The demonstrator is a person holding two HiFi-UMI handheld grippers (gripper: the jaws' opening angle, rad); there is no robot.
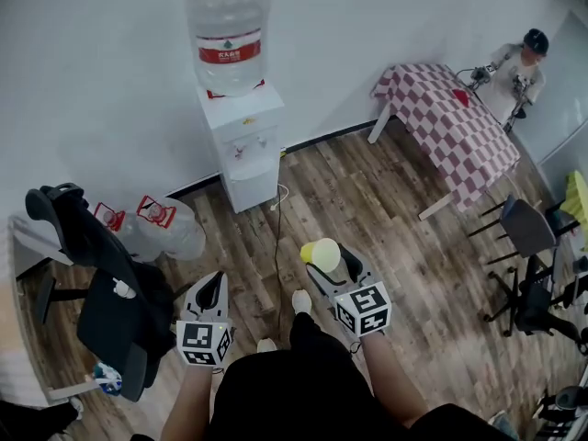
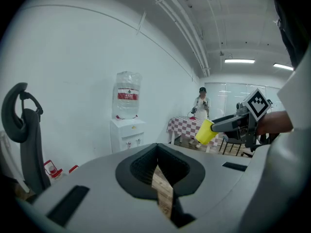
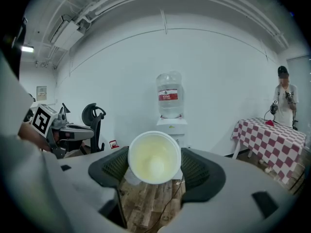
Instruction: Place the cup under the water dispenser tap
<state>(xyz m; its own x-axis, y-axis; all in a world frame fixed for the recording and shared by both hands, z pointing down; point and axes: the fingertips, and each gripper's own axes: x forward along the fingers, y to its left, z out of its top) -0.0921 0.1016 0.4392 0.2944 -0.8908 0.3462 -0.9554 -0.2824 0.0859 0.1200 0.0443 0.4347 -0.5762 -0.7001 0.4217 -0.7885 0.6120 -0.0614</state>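
A white water dispenser (image 1: 243, 145) with a big clear bottle (image 1: 228, 30) on top stands against the far wall; its taps (image 1: 250, 145) sit in a recess on the front. My right gripper (image 1: 323, 263) is shut on a yellow cup (image 1: 322, 254), held lying on its side a good way in front of the dispenser. In the right gripper view the cup (image 3: 154, 158) shows its empty inside, with the dispenser (image 3: 170, 127) straight behind it. My left gripper (image 1: 212, 291) is shut with nothing in it, level with the right one. The left gripper view shows the cup (image 2: 204, 131) and the dispenser (image 2: 127, 135).
A black office chair (image 1: 101, 283) stands at the left, with spare water bottles (image 1: 158, 225) lying beside it. A cable (image 1: 277, 246) runs over the wood floor from the dispenser. At the back right is a checkered table (image 1: 450, 127) with a person (image 1: 516, 72) behind it; more chairs (image 1: 528, 246) at the right.
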